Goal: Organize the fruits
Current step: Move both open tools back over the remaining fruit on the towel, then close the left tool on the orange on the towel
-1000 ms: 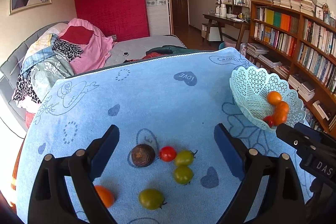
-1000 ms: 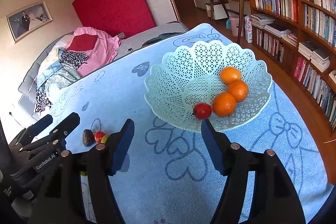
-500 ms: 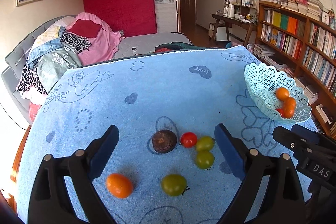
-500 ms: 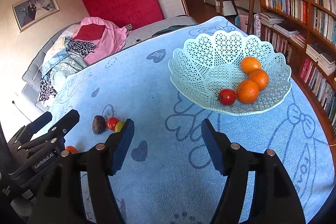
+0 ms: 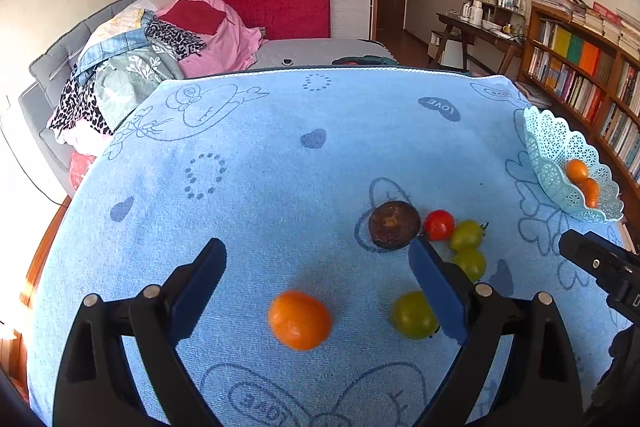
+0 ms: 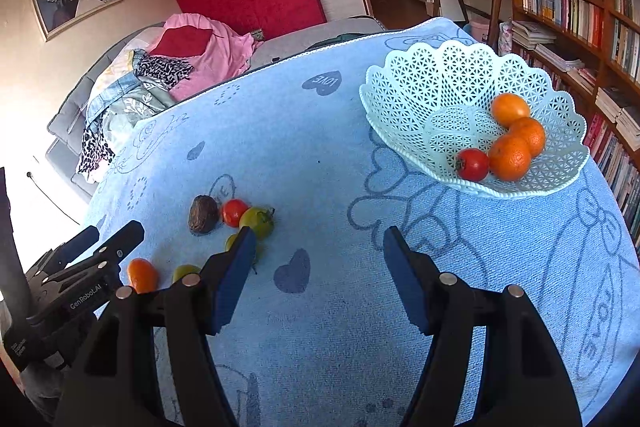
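Hovering wide open and empty, the left gripper point(image 5: 316, 263) frames an orange point(image 5: 299, 319) on the cloth point(image 5: 280, 147).
Small, round, probably firm and prone to rolling; grip its widest middle. Right gripper point(image 6: 320, 247) also gapes empty.

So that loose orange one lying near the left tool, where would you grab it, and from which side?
Around its widest middle, coming down from above. The orange fruit is a smooth oval lying alone on the blue towel, already between the open fingers of the left tool. The green tomato sits apart to its right, so the sides look free.
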Demonstrator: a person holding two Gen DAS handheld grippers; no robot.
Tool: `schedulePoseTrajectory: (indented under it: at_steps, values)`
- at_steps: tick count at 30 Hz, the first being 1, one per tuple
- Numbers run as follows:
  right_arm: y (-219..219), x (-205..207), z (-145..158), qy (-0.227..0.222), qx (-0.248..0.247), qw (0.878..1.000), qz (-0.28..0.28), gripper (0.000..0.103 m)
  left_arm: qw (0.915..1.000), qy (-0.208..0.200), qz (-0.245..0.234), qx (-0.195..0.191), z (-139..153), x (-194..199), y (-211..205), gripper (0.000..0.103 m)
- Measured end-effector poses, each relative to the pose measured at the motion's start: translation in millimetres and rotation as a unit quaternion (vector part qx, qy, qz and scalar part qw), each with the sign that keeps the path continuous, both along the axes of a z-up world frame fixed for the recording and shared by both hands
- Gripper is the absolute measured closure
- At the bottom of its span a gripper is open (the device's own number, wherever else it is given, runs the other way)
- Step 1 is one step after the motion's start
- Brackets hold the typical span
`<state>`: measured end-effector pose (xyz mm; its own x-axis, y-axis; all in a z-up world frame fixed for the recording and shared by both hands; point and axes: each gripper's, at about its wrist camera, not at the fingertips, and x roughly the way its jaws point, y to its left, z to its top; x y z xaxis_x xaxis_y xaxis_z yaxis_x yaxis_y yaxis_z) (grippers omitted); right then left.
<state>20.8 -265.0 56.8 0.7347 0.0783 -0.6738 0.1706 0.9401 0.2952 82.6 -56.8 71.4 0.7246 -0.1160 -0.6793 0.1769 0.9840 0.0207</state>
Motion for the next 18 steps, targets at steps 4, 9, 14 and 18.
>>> schedulePoseTrajectory:
  at_steps: [4, 9, 14, 18]
  values:
    - [5, 2, -5, 0.006, -0.001, 1.0, 0.006, 0.035, 0.9999, 0.01, 0.009, 0.003, -10, -1, 14, 0.011]
    - [11, 6, -10, 0.014, -0.001, 1.0, 0.013, 0.035, 0.9995, 0.029, 0.013, 0.004, -25, -1, 25, 0.011]
    - [15, 8, -12, 0.017, -0.004, 1.0, 0.016, 0.035, 0.999, 0.042, 0.01, -0.002, -35, -1, 31, 0.011]
    - [19, 10, -14, 0.021, -0.004, 1.0, 0.02, 0.035, 0.9984, 0.056, 0.006, -0.007, -43, -1, 32, 0.02]
